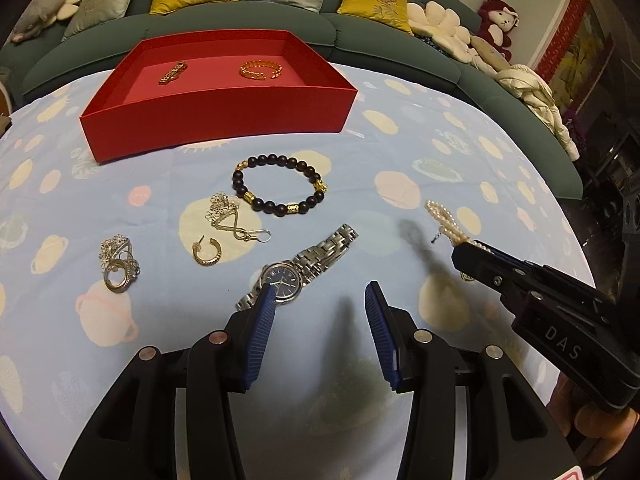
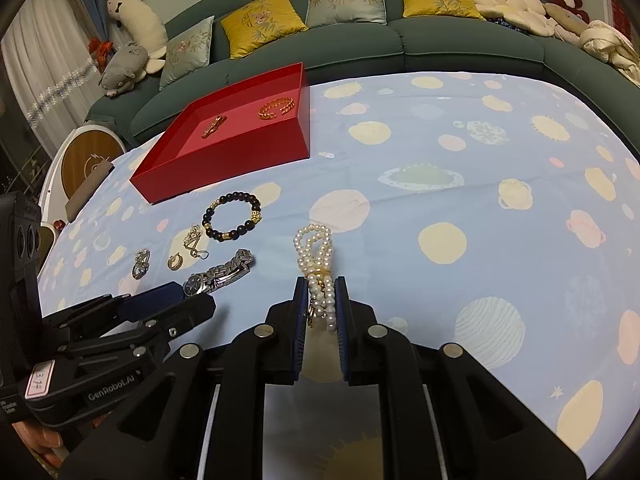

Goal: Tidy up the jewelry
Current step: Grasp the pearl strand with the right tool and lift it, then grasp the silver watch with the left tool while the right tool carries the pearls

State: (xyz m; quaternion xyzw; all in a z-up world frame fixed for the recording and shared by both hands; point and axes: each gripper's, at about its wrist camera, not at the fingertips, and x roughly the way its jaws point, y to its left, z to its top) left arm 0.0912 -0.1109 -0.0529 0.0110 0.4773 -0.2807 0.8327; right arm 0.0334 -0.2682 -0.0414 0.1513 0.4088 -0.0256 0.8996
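**Jewelry lot, partly sorted: pearl strand in grip, two gold pieces boxed**

Pearl strand [image 2: 318, 268]: bunched, bound with a yellowish band, pinched between the pads of the right gripper [image 2: 320, 300], jaws pressed close on it; lower centre of the right wrist view, far end looped forward over the cloth. Same strand at right of the left wrist view [image 1: 442, 220], jutting from the black gripper tip.

Left gripper [image 1: 320, 300]: jaws spread, nothing between the blue pads; left pad tip overlapping the watch in the left wrist view, contact not discernible.

Watch [image 1: 296, 270]: silver link band, dark blue dial, lying diagonally at lower centre.

Bead bracelet [image 1: 280, 184]: dark beads with gold spacers, centre of frame, just beyond the watch.

Silver brooch [image 1: 228, 216]: crown top with figure-eight loop, left of the bracelet.

Gold hoop earring [image 1: 206, 254]: just below the brooch.

Silver ring cluster [image 1: 118, 264]: left of the earring, well apart from the watch.

Red box [image 1: 216, 116]: open, shallow, upper left of centre, on the counter. Inside: gold chain piece [image 1: 172, 73] at left, gold cuff bracelet [image 1: 260, 70] at right, apart from each other.

Counter cloth [image 1: 400, 152]: pale blue, planet print.

Sofa [image 1: 360, 28]: green, along the top edge, with yellow and grey cushions and plush toys.
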